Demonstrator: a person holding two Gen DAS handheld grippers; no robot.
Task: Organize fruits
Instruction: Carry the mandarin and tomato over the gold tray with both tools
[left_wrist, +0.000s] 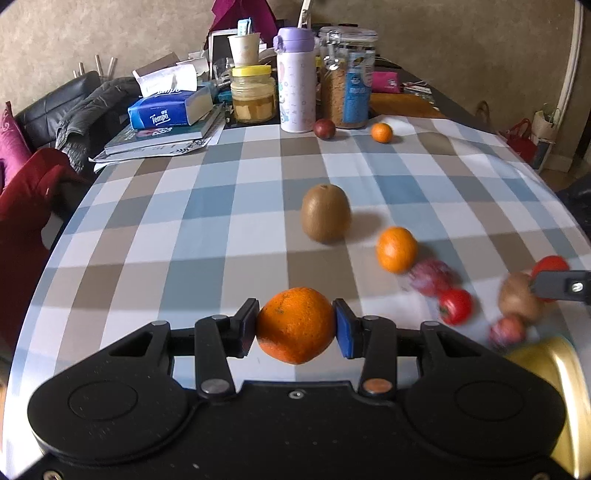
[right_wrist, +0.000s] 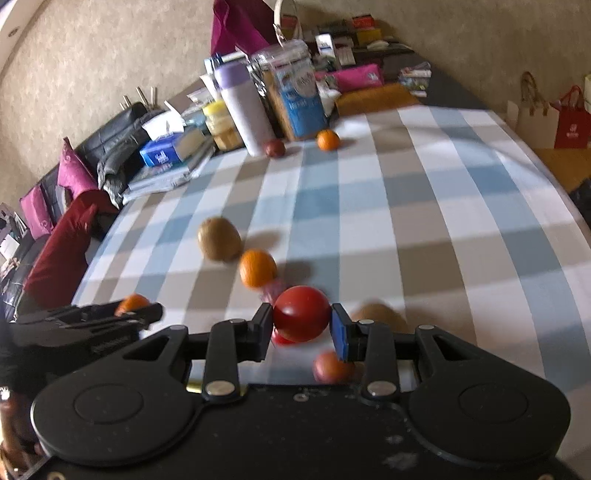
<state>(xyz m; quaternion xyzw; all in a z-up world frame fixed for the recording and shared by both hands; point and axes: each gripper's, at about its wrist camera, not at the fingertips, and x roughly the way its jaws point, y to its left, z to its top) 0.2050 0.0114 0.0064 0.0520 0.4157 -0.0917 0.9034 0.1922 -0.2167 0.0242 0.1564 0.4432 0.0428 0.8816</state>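
Fruits on checked tablecloth (left_wrist: 184, 229), left fingers (left_wrist: 245, 326) grasping orange (left_wrist: 295, 325), right fingers (right_wrist: 262, 330) grasping tomato (right_wrist: 301, 314), cluttered room

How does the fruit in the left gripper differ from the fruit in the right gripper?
The left gripper holds an orange with a dull, pitted skin; the right gripper holds a red tomato with a smooth, shiny skin. The orange bulges well above and below its pads, while the tomato looks smaller against its pads. Both are roundish and clamped from the sides above the checked tablecloth.
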